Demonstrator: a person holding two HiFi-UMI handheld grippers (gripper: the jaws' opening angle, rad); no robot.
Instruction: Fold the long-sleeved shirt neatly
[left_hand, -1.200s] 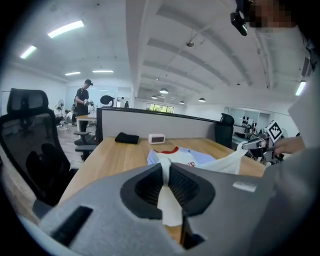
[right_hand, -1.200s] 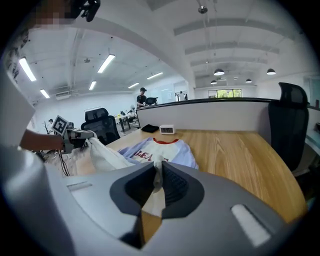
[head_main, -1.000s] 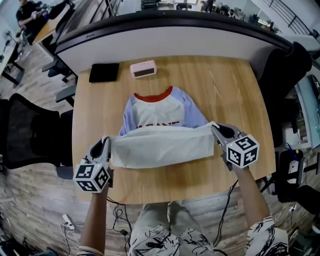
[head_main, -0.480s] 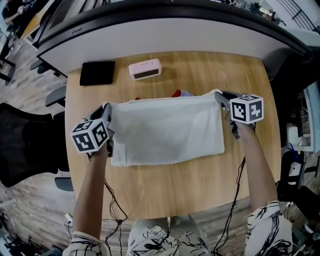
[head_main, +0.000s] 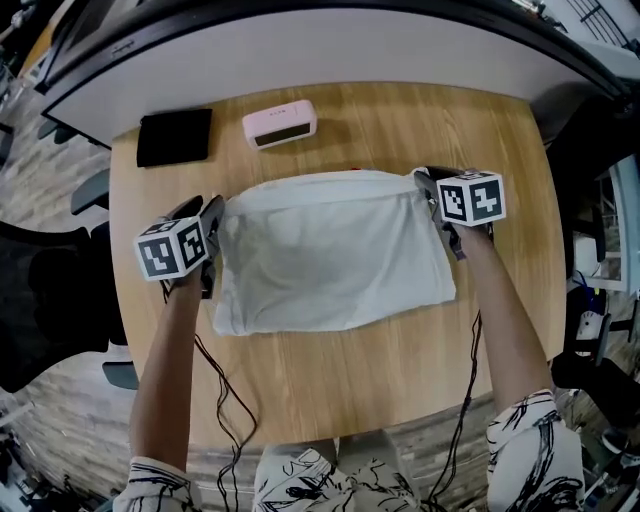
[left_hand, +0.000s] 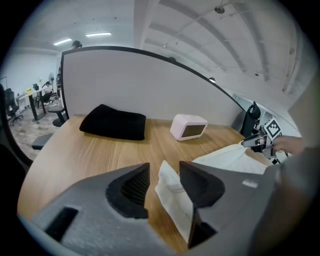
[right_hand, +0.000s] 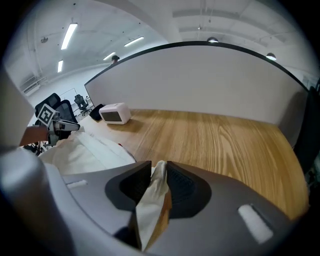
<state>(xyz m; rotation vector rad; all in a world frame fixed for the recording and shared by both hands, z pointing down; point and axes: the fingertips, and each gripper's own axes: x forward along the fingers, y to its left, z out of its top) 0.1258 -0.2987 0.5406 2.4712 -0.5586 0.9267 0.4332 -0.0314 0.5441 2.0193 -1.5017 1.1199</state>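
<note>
The long-sleeved shirt (head_main: 330, 255) lies folded in half on the wooden table (head_main: 330, 385), with only its white back showing. My left gripper (head_main: 214, 218) is at the fold's far left corner. Its jaws have just been opening, and in the left gripper view (left_hand: 164, 169) the cloth corner (left_hand: 172, 195) stands loose in the gap. At the far right corner my right gripper (head_main: 424, 182) has also just been opening its jaws. They are still narrow, and the cloth edge (right_hand: 152, 200) fills the gap between the right gripper's (right_hand: 159, 167) pads.
A pink clock (head_main: 281, 124) and a black pouch (head_main: 175, 137) sit at the table's far left, in front of a curved partition (head_main: 330, 50). A black office chair (head_main: 40, 290) stands left of the table. Cables hang down at the table's near edge.
Both grippers carried the shirt's lower edge away from me, over the chest, and lowered it. The red collar and blue sleeves are now covered. The left jaws have parted.
</note>
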